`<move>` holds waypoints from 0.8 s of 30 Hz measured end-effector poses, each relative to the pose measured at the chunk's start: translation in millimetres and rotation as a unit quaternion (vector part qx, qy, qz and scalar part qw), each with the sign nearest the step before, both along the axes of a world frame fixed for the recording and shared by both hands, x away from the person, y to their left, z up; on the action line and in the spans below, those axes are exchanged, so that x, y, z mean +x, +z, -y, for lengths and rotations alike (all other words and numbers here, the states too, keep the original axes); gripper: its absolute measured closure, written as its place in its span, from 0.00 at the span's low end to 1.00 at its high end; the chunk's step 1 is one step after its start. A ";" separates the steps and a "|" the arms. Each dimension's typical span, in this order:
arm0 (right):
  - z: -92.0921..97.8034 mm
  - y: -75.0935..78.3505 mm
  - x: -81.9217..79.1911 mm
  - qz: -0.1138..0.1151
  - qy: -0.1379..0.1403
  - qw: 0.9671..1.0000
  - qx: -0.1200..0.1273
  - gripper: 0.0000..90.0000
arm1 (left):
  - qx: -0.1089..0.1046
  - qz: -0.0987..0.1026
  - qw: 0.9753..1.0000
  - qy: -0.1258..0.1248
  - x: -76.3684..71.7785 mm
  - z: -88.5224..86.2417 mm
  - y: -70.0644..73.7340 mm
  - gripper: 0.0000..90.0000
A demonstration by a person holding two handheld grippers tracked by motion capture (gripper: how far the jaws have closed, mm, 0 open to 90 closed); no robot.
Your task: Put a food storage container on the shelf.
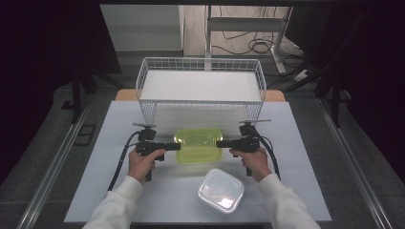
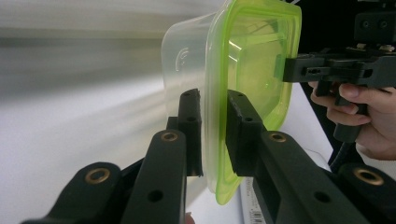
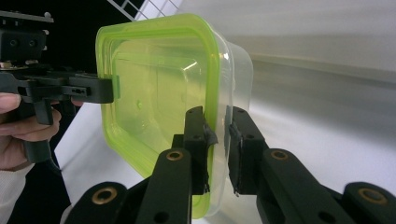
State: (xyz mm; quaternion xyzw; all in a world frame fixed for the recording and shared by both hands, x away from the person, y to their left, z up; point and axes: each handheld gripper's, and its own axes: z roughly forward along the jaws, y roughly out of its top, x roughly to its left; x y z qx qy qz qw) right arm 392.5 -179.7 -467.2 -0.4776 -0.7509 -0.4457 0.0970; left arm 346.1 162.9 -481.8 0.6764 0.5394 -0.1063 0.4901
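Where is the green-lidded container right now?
In the high view, the green-lidded container sits mid-table between the left gripper and right gripper, before the wire basket.

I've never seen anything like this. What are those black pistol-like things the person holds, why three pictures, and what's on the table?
They are hand-held grippers, each with two black fingers that pinch. The high view looks down from above: the left gripper and right gripper clamp opposite rims of a green-lidded container. The other two pictures come from cameras riding on each gripper, so you see the lid's edge pinched up close between the fingers. On the grey table also lie a clear container and, at the back, a white wire basket.
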 end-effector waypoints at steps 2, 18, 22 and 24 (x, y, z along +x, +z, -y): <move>-0.7 4.0 -1.7 0.009 0.003 1.000 0.000 0.87 | -0.003 0.003 1.000 0.003 -1.8 -0.7 2.5 0.87; -3.1 42.5 -20.7 0.079 0.018 0.997 0.009 0.87 | 0.023 0.077 0.997 0.001 -23.7 -2.2 48.4 0.87; -0.2 50.1 -24.9 0.090 0.020 0.996 0.017 0.87 | 0.020 0.091 0.996 0.000 -28.4 -1.1 56.6 0.87; 0.9 54.1 -27.3 0.096 0.021 0.995 0.020 0.87 | 0.022 0.099 0.995 -0.002 -30.3 -0.9 61.1 0.87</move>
